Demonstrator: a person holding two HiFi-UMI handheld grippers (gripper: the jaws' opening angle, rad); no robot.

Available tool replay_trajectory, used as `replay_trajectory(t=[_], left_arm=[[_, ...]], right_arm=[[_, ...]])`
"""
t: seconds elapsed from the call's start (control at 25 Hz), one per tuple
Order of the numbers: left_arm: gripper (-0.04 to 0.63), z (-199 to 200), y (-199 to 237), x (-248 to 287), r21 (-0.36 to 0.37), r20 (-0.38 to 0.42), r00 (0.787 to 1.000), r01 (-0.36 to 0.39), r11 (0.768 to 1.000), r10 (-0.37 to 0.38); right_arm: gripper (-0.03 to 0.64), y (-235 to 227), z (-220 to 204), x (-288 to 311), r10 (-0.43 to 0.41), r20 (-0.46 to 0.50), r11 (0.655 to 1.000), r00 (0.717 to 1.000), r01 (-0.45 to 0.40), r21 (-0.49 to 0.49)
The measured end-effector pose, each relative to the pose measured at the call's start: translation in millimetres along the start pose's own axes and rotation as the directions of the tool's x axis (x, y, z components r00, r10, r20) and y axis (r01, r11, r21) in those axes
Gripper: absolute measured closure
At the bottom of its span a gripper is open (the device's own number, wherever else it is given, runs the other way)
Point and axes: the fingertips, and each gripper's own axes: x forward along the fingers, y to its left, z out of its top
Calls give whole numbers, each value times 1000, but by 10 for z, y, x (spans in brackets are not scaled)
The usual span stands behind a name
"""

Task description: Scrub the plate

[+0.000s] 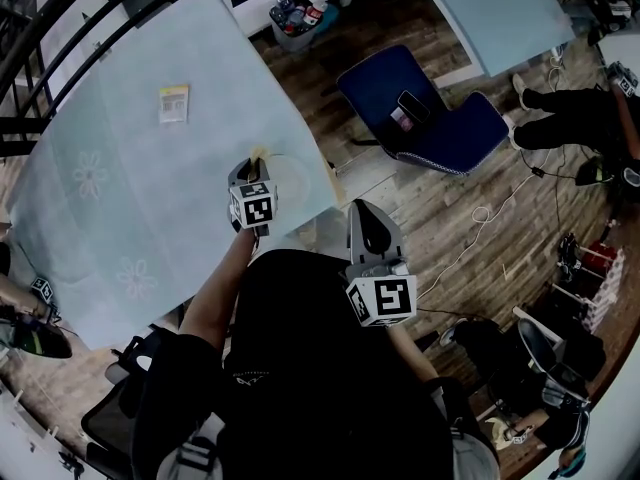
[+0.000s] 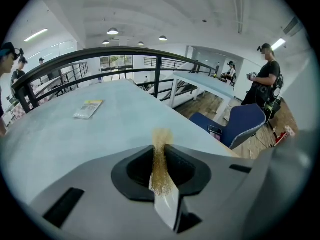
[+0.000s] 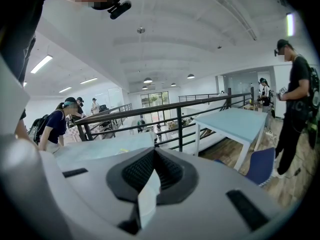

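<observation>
My left gripper (image 1: 256, 168) hangs over the near right corner of the pale blue table (image 1: 150, 188) and is shut on a golden wire scrubber (image 2: 160, 160), whose tuft (image 1: 258, 155) sticks out ahead of the jaws. Just right of it is a faint round rim that looks like a pale plate (image 1: 303, 171), hard to tell from the cloth. The left gripper view does not show the plate. My right gripper (image 1: 372, 230) is held off the table's edge, over the floor, close to my body. Its jaws (image 3: 152, 176) are shut with nothing between them.
A small yellow packet (image 1: 173, 103) (image 2: 89, 109) lies farther out on the table. A dark railing (image 2: 100, 59) runs behind the table. A blue chair (image 1: 430, 118) with a phone on it stands to the right, beside a second table (image 1: 490, 8). Several people stand around.
</observation>
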Motion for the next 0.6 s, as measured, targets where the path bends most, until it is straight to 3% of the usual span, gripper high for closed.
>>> replay_trajectory(t=[0.36,0.6], left_arm=[[529,-16,160,-109,14,20,1000,-23,1000,23],[528,26,97,-253,6,62,998,16,1000,-16]], right_arm=[[609,63,-34,-41,2,9,1000,1000,-2,12],[607,99,-47,-61,-2,12,1000,1000,2,17]])
